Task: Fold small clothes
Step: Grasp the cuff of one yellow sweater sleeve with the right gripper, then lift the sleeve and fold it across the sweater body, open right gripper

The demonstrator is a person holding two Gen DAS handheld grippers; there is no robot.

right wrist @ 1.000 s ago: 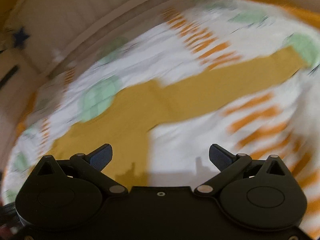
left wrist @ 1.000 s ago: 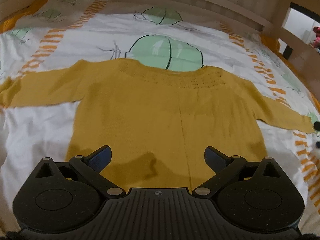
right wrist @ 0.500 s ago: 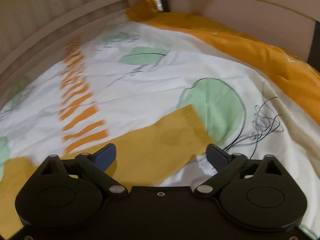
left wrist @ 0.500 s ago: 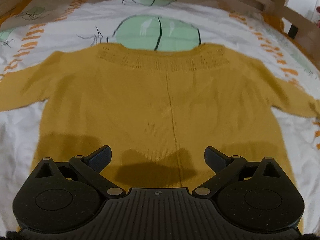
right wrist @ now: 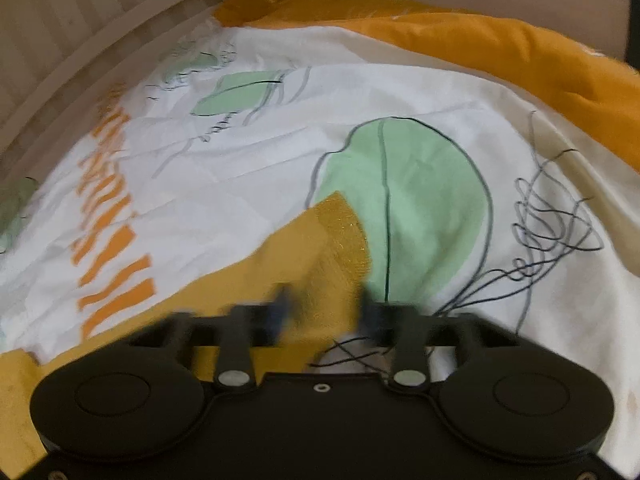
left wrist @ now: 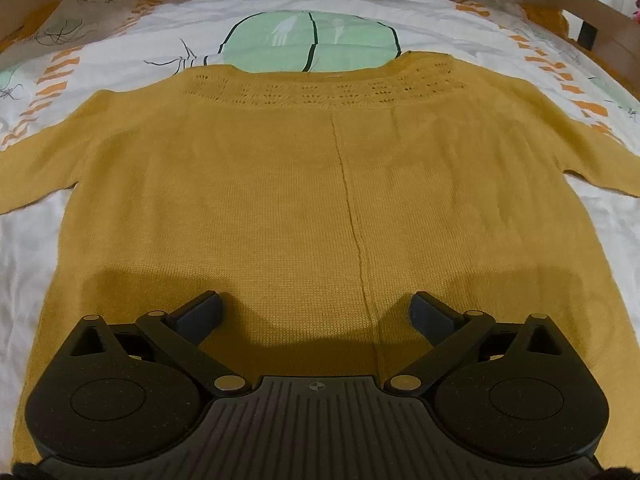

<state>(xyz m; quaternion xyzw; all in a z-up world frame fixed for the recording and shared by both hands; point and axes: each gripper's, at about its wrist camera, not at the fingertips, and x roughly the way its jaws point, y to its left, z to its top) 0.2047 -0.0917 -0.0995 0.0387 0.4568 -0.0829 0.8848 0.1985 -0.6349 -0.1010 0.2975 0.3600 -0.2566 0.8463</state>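
Left wrist view: the mustard sweater lies flat on the patterned bed sheet, neckline toward the wooden bed rail, both sleeves spread sideways. The left hand-held gripper hangs released over the lower body of the sweater, jaws wide, nothing between them. Compared with a second ago the sweater fills far more of the view; the camera has come lower and closer.

Right wrist view: the right hand-held gripper has swung from the sweater's side to the sleeve cuff, which lies across a green leaf print. Its jaws have just been closing, blurred, with the sleeve fabric between them; whether the fingers already pinch it I cannot tell. An orange blanket lies beyond.
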